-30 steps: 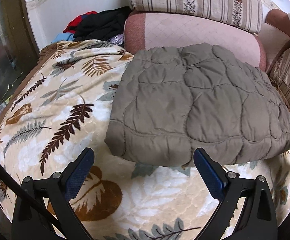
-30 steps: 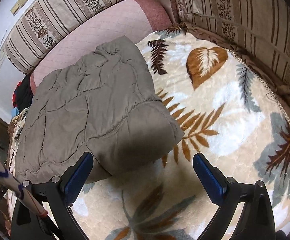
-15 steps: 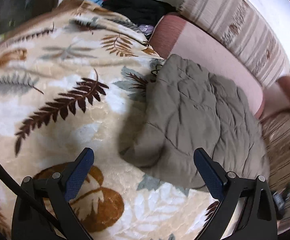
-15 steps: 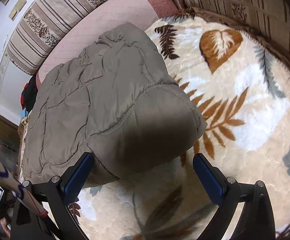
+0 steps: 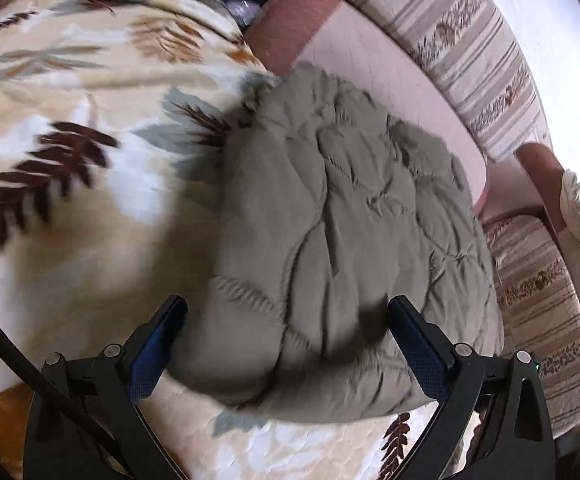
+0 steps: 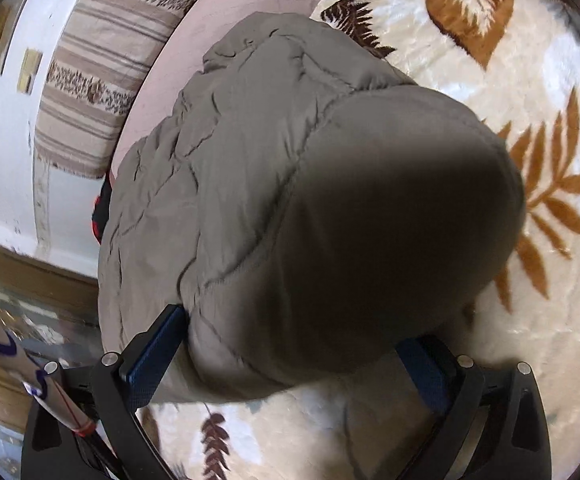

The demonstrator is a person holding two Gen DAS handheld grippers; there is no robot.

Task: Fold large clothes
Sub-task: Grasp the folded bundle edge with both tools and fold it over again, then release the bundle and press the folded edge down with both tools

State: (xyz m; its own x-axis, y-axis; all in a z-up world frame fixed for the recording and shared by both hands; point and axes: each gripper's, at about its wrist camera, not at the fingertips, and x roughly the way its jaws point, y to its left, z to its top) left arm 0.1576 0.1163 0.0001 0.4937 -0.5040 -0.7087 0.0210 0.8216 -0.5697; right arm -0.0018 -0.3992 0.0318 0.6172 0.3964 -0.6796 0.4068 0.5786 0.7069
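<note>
Left tongs (image 5: 286, 320): spread wide — a near corner of the folded jacket (image 5: 349, 248) bulges between the blue pads, not pinched.
Right tongs (image 6: 290, 332): also spread, astride the other near corner of the jacket (image 6: 309, 200); the right pad is partly hidden under it.
Jacket: grey, quilted, folded into a thick bundle — lying on the leaf-patterned blanket (image 5: 90, 200).
Behind: pink cushion (image 5: 369, 56), striped backrest (image 5: 469, 52).

Left gripper (image 5: 286, 320) jaws spread, right gripper (image 6: 290, 330) likewise
</note>
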